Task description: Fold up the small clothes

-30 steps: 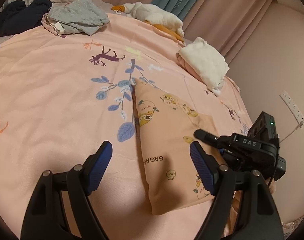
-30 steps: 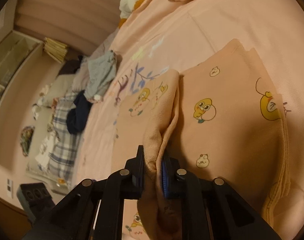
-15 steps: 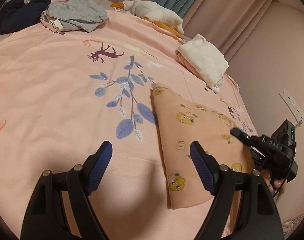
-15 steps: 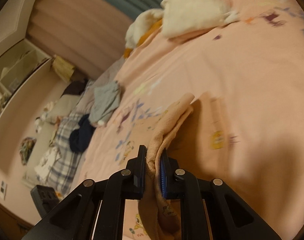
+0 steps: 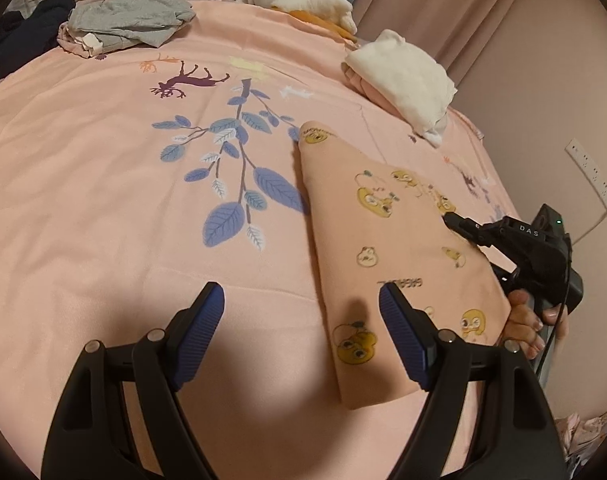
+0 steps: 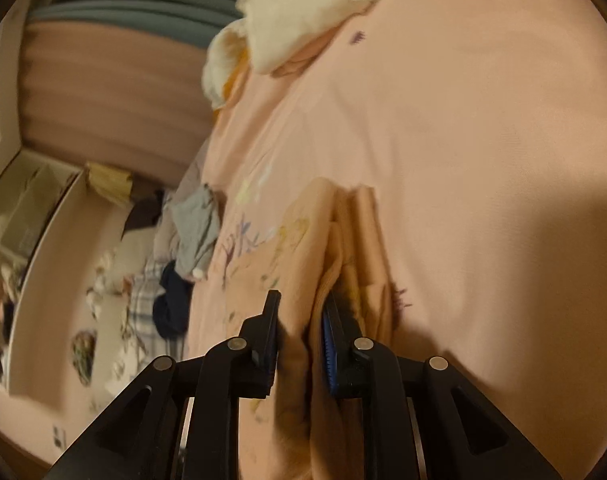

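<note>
Left gripper [image 5: 301, 334] gapes wide at lower centre; right gripper [image 6: 299, 338], parted narrowly, straddles the garment [image 5: 387, 248] fold

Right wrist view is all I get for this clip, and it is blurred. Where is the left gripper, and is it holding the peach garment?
Observer: The left gripper is open and holds nothing. It hovers above the bedspread at the garment's near left edge.
Operator: How does the garment lie?
Observer: The peach garment lies folded in a long wedge, duck prints facing up, with its narrow end pointing away toward the white folded pile.
Operator: Where does my gripper meet it?
Observer: The right gripper has its tips at the garment's right edge, roughly midway along it.
</note>
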Demonstrator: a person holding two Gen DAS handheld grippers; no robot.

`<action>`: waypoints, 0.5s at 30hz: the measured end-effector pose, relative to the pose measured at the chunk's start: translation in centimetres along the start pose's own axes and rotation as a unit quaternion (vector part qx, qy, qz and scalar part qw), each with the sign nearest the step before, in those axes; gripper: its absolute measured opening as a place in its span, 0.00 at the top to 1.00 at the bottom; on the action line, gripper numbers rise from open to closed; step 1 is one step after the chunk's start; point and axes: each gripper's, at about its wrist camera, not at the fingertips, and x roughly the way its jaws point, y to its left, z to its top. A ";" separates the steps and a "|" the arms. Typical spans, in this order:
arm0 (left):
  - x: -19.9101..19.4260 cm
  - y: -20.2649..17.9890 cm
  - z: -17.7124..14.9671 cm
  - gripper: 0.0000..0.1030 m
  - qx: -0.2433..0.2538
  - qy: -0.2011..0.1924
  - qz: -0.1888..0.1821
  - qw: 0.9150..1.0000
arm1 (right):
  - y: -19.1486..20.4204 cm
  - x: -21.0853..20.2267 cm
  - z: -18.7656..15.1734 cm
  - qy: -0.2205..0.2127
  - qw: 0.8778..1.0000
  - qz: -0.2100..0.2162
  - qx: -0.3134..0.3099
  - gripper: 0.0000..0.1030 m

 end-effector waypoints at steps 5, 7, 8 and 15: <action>0.3 0.7 0.0 0.22 -0.016 0.012 -0.006 1.000 | 3.4 -2.4 -0.9 -0.073 0.984 -0.129 -0.096 0.83; 0.2 0.7 0.0 0.22 -0.017 0.012 -0.006 1.000 | 4.6 -3.0 -1.1 -0.084 0.970 -0.185 -0.135 0.83; 0.2 0.6 0.0 0.22 -0.017 0.011 -0.005 1.000 | 4.8 -3.5 -1.3 -0.088 0.965 -0.199 -0.143 0.83; 0.1 -0.2 0.2 0.23 -0.023 0.004 -0.016 1.000 | 7.0 -5.9 -2.9 -0.056 0.976 -0.127 -0.170 0.83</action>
